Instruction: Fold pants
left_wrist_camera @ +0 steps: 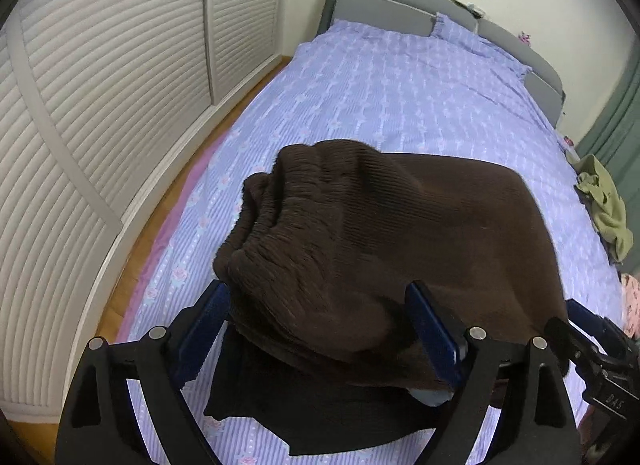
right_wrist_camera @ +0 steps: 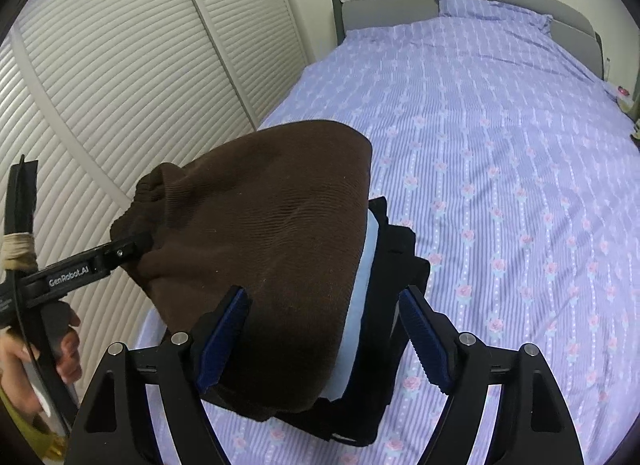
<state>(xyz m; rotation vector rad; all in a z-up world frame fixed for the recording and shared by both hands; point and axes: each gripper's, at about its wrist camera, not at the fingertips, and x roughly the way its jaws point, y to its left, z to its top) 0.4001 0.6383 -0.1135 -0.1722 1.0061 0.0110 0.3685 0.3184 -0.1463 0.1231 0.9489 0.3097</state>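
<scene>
I am spreading my left hand-held gripper point(left_wrist_camera: 320, 329) wide around the folded brown pants point(left_wrist_camera: 380, 233), my right hand-held gripper point(right_wrist_camera: 324, 337) likewise gaping; the pants are lying atop a dark clothes stack point(right_wrist_camera: 388, 349) on the near bed point(right_wrist_camera: 500, 145).

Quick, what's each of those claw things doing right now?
Left gripper: jaws open, brown pants lying between them.
Right gripper: jaws open, over the same pants.
</scene>
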